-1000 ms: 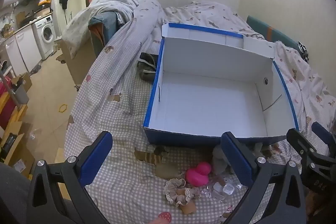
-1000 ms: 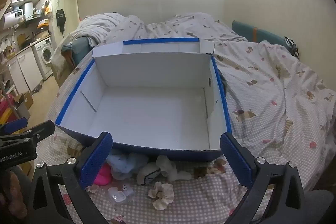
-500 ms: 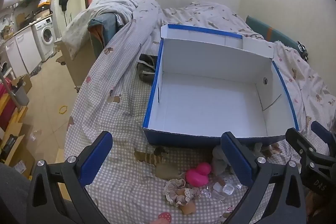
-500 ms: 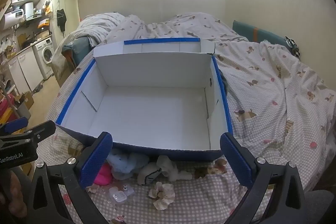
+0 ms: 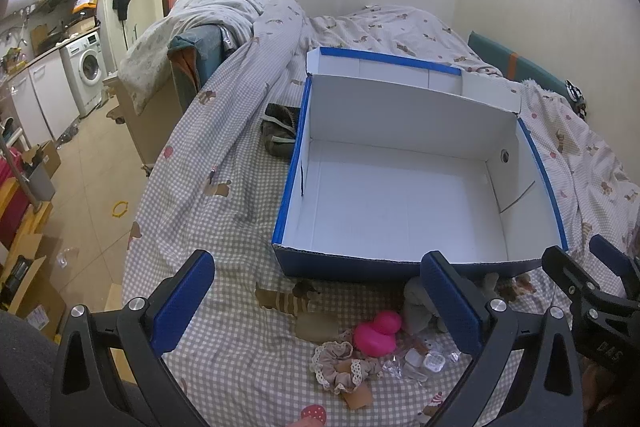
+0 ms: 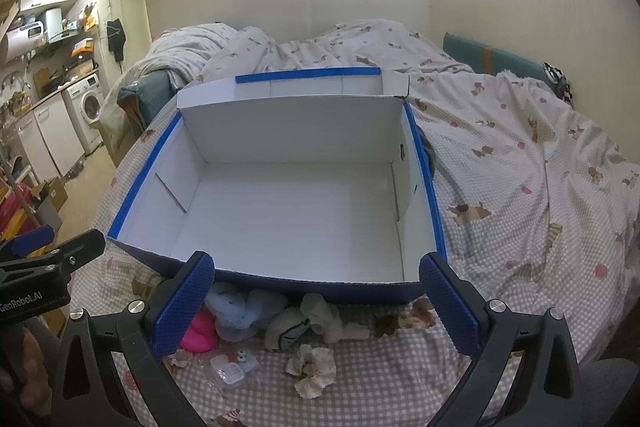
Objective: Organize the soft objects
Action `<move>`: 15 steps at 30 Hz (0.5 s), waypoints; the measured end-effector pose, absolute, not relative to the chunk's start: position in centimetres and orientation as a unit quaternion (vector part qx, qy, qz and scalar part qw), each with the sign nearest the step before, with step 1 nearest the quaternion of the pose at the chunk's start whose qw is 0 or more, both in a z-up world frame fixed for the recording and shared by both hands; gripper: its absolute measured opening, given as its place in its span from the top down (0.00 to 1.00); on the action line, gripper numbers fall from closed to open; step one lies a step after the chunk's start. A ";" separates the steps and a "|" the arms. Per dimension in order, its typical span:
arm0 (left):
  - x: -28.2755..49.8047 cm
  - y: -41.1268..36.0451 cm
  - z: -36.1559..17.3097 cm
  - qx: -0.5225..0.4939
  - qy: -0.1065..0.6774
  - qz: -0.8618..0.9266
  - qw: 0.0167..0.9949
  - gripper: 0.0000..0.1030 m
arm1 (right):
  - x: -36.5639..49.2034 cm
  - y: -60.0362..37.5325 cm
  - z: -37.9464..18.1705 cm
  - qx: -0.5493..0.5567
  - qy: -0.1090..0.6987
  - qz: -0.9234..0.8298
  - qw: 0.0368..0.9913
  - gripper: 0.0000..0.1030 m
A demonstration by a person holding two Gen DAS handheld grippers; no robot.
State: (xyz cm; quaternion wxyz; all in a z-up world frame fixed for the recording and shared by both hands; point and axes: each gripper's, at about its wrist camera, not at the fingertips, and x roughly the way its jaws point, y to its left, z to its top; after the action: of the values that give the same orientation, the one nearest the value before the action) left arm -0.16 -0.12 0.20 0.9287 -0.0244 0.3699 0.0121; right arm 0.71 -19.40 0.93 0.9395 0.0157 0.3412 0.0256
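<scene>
An open blue box with a white inside (image 5: 400, 203) (image 6: 288, 219) stands empty on the bed. In front of its near wall lie small soft things: a pink plush (image 5: 378, 337) (image 6: 198, 333), a beige lace scrunchie (image 5: 340, 367), a light blue plush (image 6: 236, 315), a grey-white plush (image 6: 312, 321) and a cream scrunchie (image 6: 312, 369). My left gripper (image 5: 318, 307) is open and empty above the pile's left side. My right gripper (image 6: 320, 307) is open and empty above the pile.
Clear plastic cases (image 5: 428, 361) (image 6: 230, 373) lie among the soft things. A dark garment (image 5: 280, 131) lies left of the box. The checked bedsheet (image 6: 520, 207) spreads to the right. The bed's left edge drops to the floor (image 5: 88, 187), with kitchen units behind.
Both grippers have barely drifted. Nothing was picked up or moved.
</scene>
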 end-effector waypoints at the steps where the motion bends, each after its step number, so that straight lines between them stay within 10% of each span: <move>1: -0.2 -0.1 0.2 -0.024 0.370 0.012 0.928 0.00 | 0.7 -19.4 0.9 0.015 0.341 0.026 0.939 0.00; 15: -0.1 -0.1 0.2 -0.029 0.372 0.010 0.928 0.00 | 0.8 -19.3 0.8 0.014 0.343 0.028 0.939 0.00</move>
State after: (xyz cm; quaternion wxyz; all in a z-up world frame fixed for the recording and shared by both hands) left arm -0.08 -0.07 0.16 0.9279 -0.0288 0.3716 0.0098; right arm 0.77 -19.30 0.78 0.9388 0.0136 0.3432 0.0275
